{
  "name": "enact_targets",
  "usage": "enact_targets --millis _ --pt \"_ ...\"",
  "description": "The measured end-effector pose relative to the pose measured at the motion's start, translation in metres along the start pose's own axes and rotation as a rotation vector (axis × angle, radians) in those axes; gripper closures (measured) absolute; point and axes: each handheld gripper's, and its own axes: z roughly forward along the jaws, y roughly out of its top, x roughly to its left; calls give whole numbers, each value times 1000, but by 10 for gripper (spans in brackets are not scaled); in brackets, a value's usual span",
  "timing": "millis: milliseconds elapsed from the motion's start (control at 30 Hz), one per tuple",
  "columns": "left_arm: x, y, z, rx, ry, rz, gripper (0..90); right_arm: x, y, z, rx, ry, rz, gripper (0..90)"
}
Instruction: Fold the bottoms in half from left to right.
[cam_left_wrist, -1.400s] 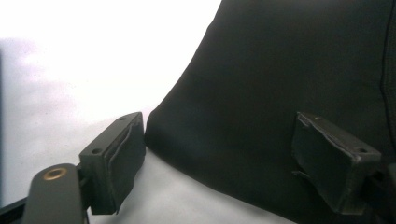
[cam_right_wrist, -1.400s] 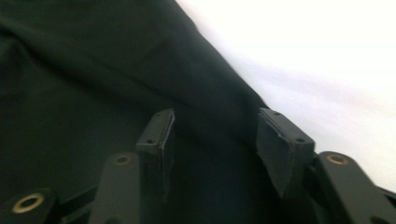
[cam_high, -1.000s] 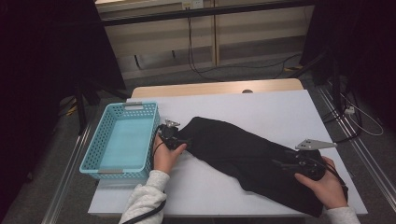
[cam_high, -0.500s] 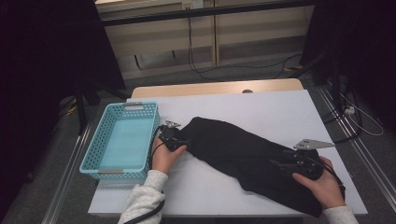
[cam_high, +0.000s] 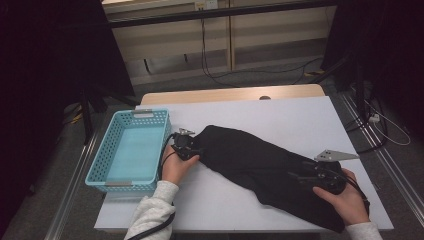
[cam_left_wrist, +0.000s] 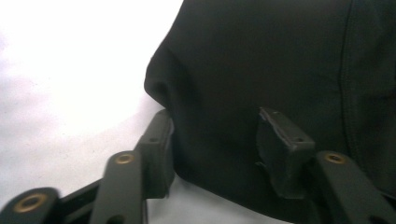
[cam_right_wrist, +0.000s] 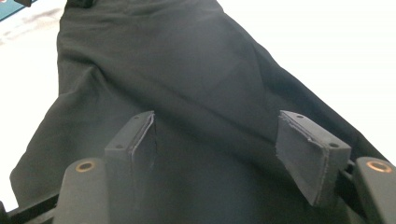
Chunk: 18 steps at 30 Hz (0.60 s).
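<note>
High view: black cloth (cam_high: 260, 165) lies flat across the table (cam_high: 300, 115); basket (cam_high: 131, 150) at the left edge waits. Left gripper (cam_left_wrist: 215, 140) has just been closing around its end, not pinching yet. Right gripper (cam_right_wrist: 215, 144) is open over it.

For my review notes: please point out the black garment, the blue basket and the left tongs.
black garment (cam_high: 250, 160), high view, middle of the cloth.
blue basket (cam_high: 97, 162), high view, its left wall.
left tongs (cam_left_wrist: 212, 140), left gripper view, midway between the tips, over the garment's edge.

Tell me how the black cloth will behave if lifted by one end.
The cloth lies slack and creased on the table, so it would probably droop. Its edge bunches between the left gripper, so it likely grips easily. Probably light.
</note>
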Motion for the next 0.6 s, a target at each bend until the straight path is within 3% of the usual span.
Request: enact_targets --millis 267,467,600 --pt "3 2 2 12 -96 -79 785 -1 0 2 4 6 8 284" --pt "3 9 -3 16 -115 -102 821 0 0 -1 -2 15 -1 280" --pt "9 22 -12 20 -129 -131 822 -4 -2 -2 0 17 13 222"
